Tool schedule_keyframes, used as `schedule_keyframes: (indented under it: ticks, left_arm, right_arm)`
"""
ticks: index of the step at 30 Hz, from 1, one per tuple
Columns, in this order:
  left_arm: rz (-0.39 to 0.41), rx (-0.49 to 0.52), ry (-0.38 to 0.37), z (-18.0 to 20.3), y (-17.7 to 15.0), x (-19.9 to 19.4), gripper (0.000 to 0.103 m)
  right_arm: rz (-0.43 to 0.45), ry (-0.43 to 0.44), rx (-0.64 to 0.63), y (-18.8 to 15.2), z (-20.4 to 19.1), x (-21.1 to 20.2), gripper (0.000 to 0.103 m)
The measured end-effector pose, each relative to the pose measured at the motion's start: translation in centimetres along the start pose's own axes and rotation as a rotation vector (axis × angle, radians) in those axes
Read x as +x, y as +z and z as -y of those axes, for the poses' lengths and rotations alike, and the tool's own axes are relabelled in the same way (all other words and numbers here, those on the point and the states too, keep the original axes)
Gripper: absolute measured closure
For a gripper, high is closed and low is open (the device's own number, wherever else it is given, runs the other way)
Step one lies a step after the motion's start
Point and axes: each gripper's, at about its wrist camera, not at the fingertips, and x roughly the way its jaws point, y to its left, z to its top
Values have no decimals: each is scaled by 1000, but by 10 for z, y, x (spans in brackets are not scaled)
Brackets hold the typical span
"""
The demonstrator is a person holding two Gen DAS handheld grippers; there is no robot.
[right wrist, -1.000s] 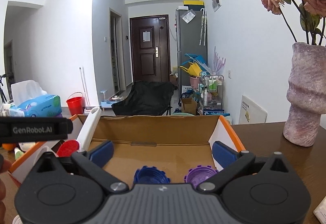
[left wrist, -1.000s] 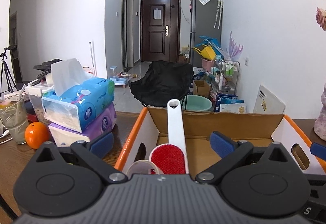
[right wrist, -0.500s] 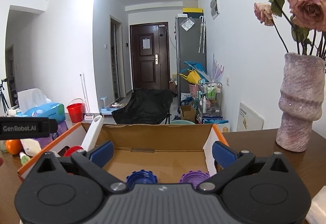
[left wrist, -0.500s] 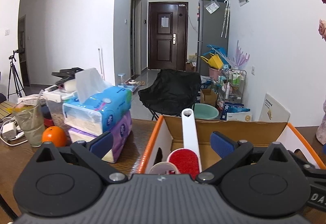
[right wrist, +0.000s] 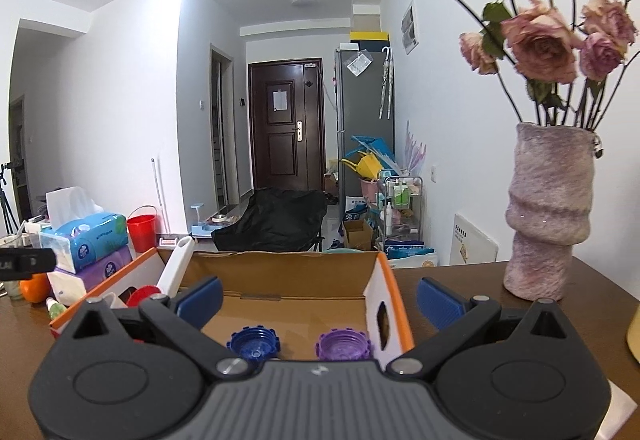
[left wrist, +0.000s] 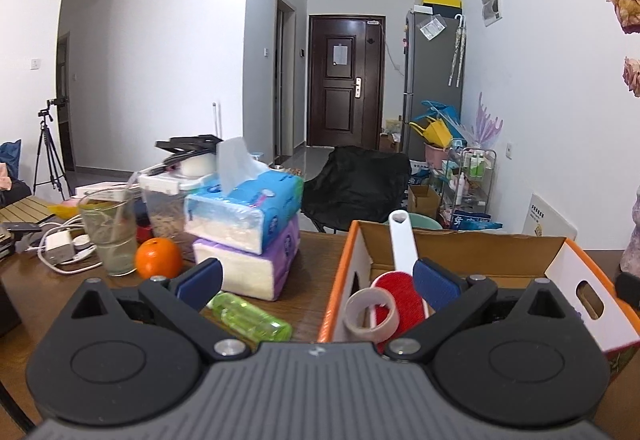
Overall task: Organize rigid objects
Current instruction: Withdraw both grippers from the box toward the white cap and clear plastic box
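Brown wood table [left wrist: 316,252], hallway and dark door beyond. Cardboard box [right wrist: 392,292], orange-edged, open-topped, hand-hole in each end wall. Inside at 9 o'clock: white-handled red brush [left wrist: 400,280] leaning on far wall, tape roll [left wrist: 370,314] just beside it. On box floor at 6 o'clock: blue cap [right wrist: 253,343], purple cap [right wrist: 343,344], apart. Green bottle [left wrist: 250,316] lying outside box's left wall, near tissue packs [left wrist: 244,232]. Left gripper [left wrist: 316,280] spread wide, empty. Right gripper [right wrist: 318,298] spread wide, empty, straddling box's right wall. Vase [right wrist: 548,215] at 2 o'clock, well apart.
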Motion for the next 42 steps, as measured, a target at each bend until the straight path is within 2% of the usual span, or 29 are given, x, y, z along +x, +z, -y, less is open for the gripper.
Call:
schedule_keyframes:
  ticks: [21, 35, 42]
  left_arm:
    - [-51, -13, 82, -46, -39, -70, 0]
    - [-137, -43, 108, -87, -70, -99, 0]
    - [-209, -61, 146, -115, -83, -93, 0]
  right_arm:
    - [-25, -84, -12, -26, 39, -85, 0]
    - [-57, -143, -9, -51, 57, -127, 0]
    - [-81, -200, 5, -63, 69, -139, 0]
